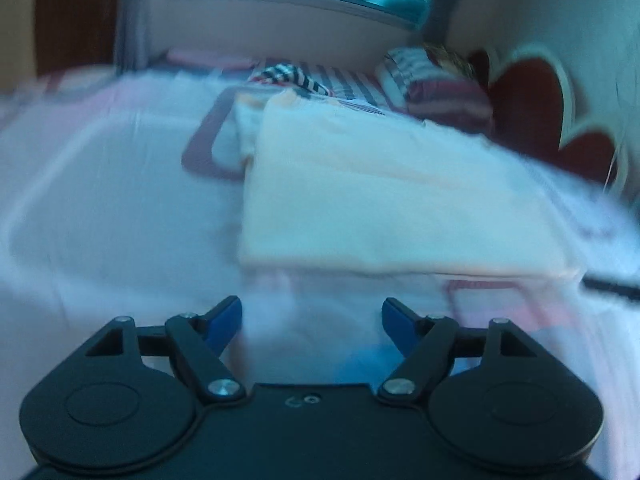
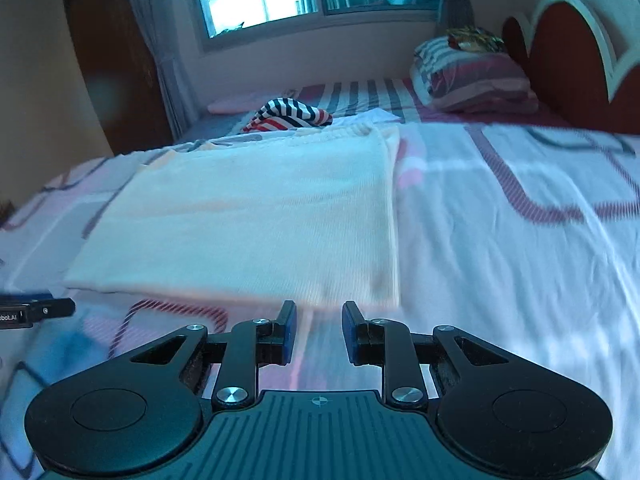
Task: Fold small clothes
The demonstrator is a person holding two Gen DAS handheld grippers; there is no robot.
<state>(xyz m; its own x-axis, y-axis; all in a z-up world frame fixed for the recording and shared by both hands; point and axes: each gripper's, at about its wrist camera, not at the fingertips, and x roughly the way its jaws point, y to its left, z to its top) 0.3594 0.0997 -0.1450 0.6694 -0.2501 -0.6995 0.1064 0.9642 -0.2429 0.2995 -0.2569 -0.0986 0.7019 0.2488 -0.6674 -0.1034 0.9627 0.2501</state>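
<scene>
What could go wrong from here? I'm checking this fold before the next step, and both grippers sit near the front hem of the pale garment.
1. The right gripper has a narrow gap and nothing in it; on the folded pale garment it may catch only the top layer.
2. The left gripper is wide open and could pinch the patterned bedsheet too.
3. The far edge lies close to the striped garment, which a forward fold might reach.

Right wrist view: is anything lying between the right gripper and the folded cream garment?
No. In the right wrist view only a short stretch of patterned bedsheet separates the right gripper from the cream garment; nothing lies on it.
</scene>
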